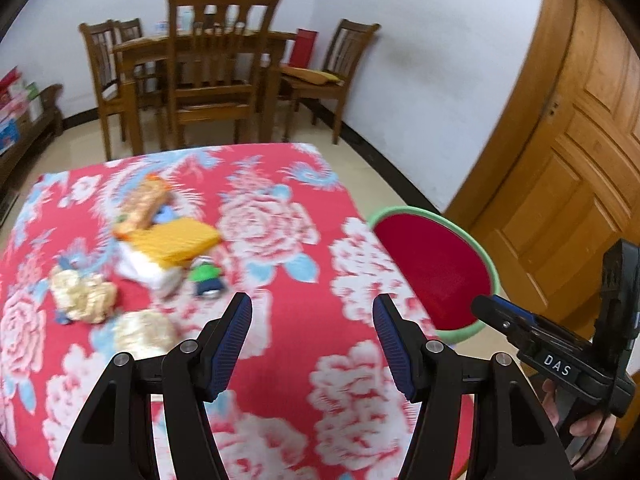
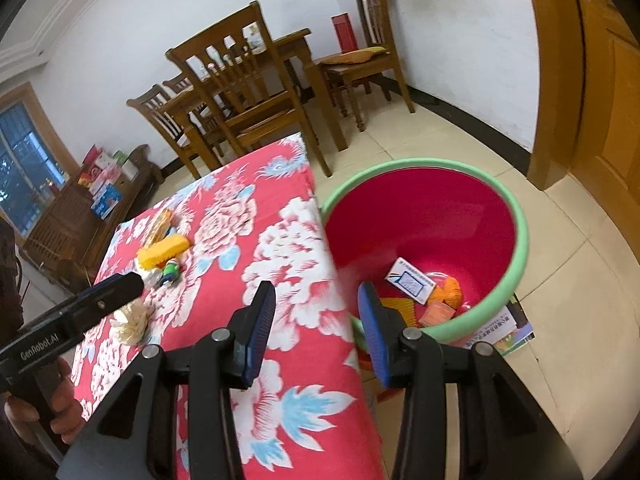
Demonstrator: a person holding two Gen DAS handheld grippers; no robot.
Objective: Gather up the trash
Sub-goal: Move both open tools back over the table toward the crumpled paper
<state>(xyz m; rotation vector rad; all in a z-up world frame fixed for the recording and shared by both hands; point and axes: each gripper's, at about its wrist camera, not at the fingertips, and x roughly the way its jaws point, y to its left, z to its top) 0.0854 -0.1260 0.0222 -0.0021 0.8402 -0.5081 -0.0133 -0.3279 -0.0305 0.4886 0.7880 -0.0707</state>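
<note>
While both grippers hang empty above the flowered worktop (image 1: 280,216), the step in hand reads as the pause between one deposit and the next pick-up. The left gripper (image 1: 312,340) has its fingers (image 1: 230,344) set moderately wide with nothing between them; the right gripper (image 2: 316,332) has its fingers (image 2: 260,332) somewhat narrower, likewise empty, and sits over the worktop's right edge, beside the bin (image 2: 516,216). Remaining trash lies clustered toward the worktop's far left corner: an orange packet (image 1: 180,240) partly on top of a white wrapper (image 1: 148,272), a long printed wrapper (image 1: 146,204) behind it, a small green item (image 1: 206,276) just beside it, and two crumpled pale wrappers (image 1: 82,296) (image 1: 144,330) nearer the near left edge. The next move probably calls for one gripper to travel leftward and down to this cluster, open around a single piece, then carry it past the right edge to the bin on the floor. Only the right wrist view looks into the bin, showing a small white carton (image 2: 410,282) and orange scraps (image 2: 450,292) at the bottom, plus a booklet (image 2: 504,330) on the floor beneath; the left wrist view shows only part of its rim and red interior, but gives the trash cluster larger, though blurred.
</note>
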